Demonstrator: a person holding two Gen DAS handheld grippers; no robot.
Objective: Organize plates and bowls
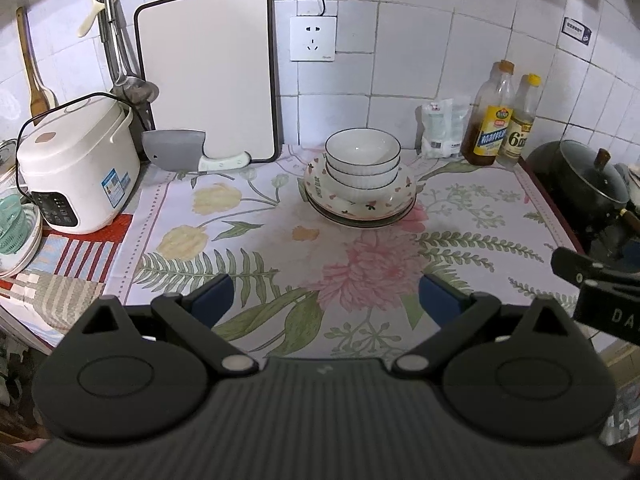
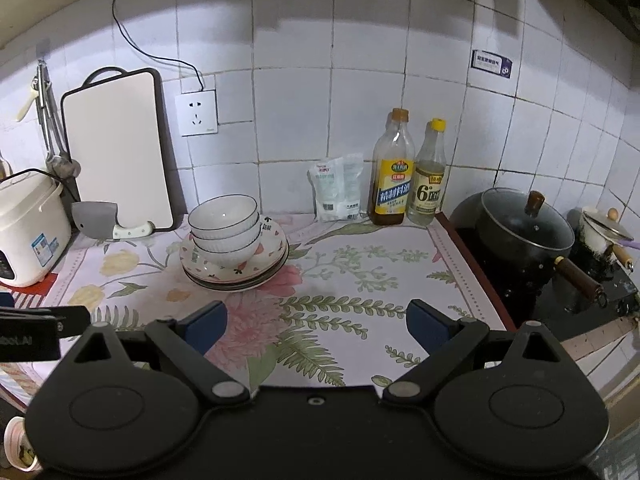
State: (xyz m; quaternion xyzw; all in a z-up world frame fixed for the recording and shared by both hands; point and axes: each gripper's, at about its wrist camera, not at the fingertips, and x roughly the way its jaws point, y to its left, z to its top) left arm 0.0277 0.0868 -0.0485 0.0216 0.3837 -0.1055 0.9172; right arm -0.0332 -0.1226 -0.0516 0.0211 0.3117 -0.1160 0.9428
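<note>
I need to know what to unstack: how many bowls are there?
3, nested in one stack on the plates, mid-counter near the wall; more could hide inside.

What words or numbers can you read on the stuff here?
"6": label of the yellow-capped bottle.
"DA", cut off: right gripper body.
"ool.AI", cut off: left gripper body.
Too small or blurred: orange-capped bottle label, white packet, rice cooker sticker, wall sticker, plate lettering.

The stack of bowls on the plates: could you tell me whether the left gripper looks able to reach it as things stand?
Probably yes. The left gripper is open and empty, and only bare floral cloth lies between it and the stack of bowls. The cleaver and bottles stand off to the sides.
</note>
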